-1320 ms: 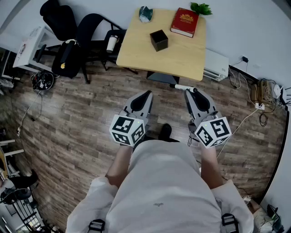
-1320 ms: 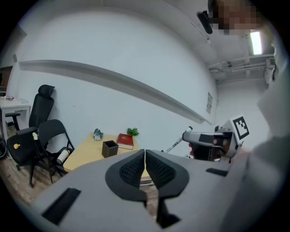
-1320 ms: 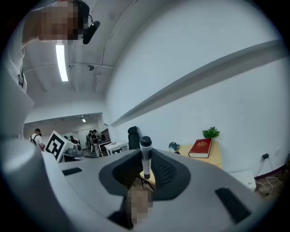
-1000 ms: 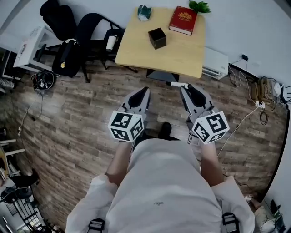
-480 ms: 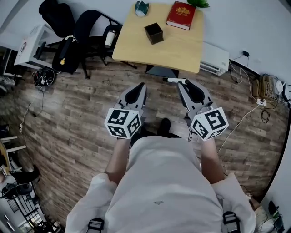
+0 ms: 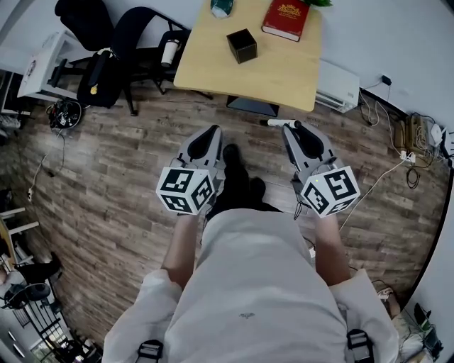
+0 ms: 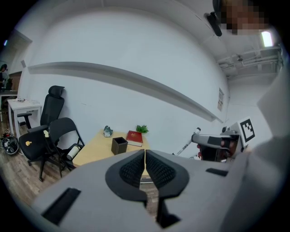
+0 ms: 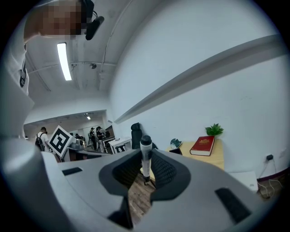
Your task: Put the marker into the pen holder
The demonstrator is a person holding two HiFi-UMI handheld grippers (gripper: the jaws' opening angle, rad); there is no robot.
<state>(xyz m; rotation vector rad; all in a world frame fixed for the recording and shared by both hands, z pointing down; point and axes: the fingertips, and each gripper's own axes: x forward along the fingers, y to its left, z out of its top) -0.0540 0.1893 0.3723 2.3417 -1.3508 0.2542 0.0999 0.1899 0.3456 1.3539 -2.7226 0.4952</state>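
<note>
– While you have the head view up, what sort of room am I sending you through?

– I'm standing on a wood-plank floor (image 6: 106, 184). Ahead is a pale wooden tabletop (image 6: 277, 74) set against a white wall (image 6: 376, 35). The pen holder (image 6: 242, 45), a black open box, stands toward its left side. A red book (image 6: 287, 19) lies by the far edge with a small green plant (image 7: 142, 128) just beside it. There is also a greenish thing (image 6: 220, 7) at the far left corner that I cannot make out.

– Where is the marker?

– The marker (image 8: 146, 158) is pinched in my right hand-held gripper (image 8: 146, 164) and stands upright across the jaws, dark cap on top. From above, it pokes out sideways toward the left. It hangs over the floor, short of the tabletop's near edge and well apart from the pen holder.

– And your other side?

– My left hand-held gripper (image 7: 145, 158) has its jaws pressed together with nothing between them. It is over the floor beside the right one, with my dark shoe (image 6: 230, 153) between the two.

– How are the edges?

– Bare planks lie between the jaws and the near edge, and the near half of the tabletop is bare wood. Black chairs (image 6: 145, 35) crowd its left side, with a pale bottle (image 6: 169, 52) among them. A low white unit (image 6: 336, 85) sits against the wall just beside its right edge, and cables (image 6: 406, 142) trail on the floor farther right.
</note>
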